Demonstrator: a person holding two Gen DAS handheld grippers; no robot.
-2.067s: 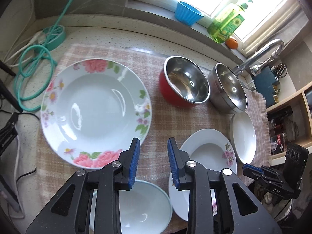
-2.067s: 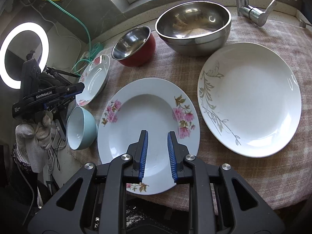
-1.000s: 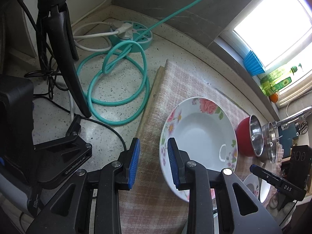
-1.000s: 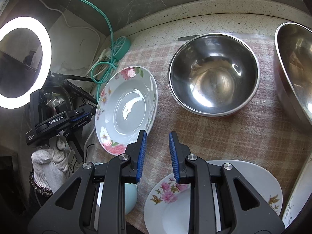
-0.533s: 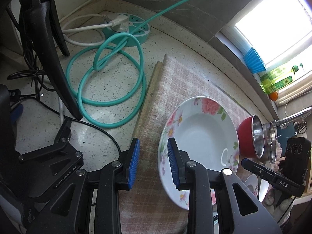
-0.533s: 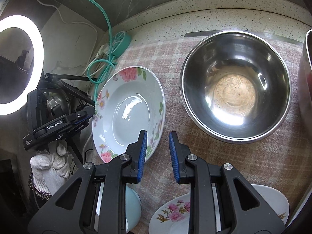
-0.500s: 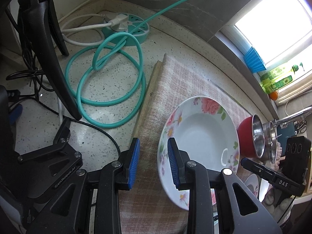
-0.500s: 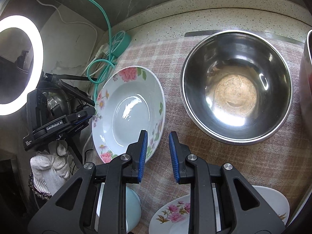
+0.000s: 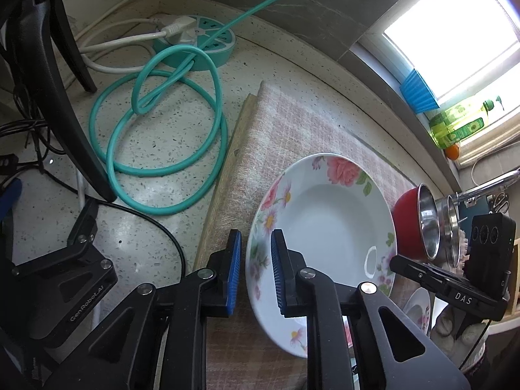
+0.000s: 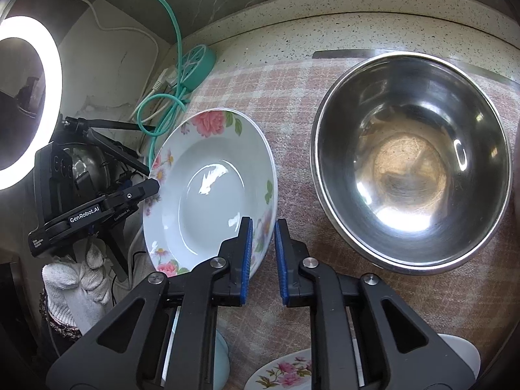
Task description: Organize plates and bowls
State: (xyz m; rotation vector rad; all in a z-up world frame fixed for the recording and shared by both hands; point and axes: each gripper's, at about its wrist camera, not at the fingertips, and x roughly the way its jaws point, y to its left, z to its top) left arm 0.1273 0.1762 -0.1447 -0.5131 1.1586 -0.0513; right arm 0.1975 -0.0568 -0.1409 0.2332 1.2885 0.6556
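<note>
A white plate with pink roses (image 9: 325, 224) lies on the checked cloth (image 9: 292, 123). Its left rim runs between the fingers of my left gripper (image 9: 255, 260). Those jaws are closing, and a sliver of cloth still shows beside the left pad. My right gripper (image 10: 263, 250) straddles the same plate (image 10: 211, 188) at its right rim. Its jaws are closing too, with the pads against the rim. A red bowl with a steel inside (image 10: 412, 162) stands just right of the plate, and a second steel bowl (image 9: 450, 230) sits behind it.
A teal hose coil (image 9: 162, 146), a power strip (image 9: 195, 45) and a black tripod leg (image 9: 65, 97) crowd the counter left of the cloth. A small floral plate (image 10: 286, 377) and a pale blue bowl (image 10: 221, 364) lie near me. A ring light (image 10: 26, 97) glows far left.
Both pairs of jaws have narrowed around the rose plate's rim. The right gripper has crept closer to the plate's right edge. The left gripper has hardly moved.
</note>
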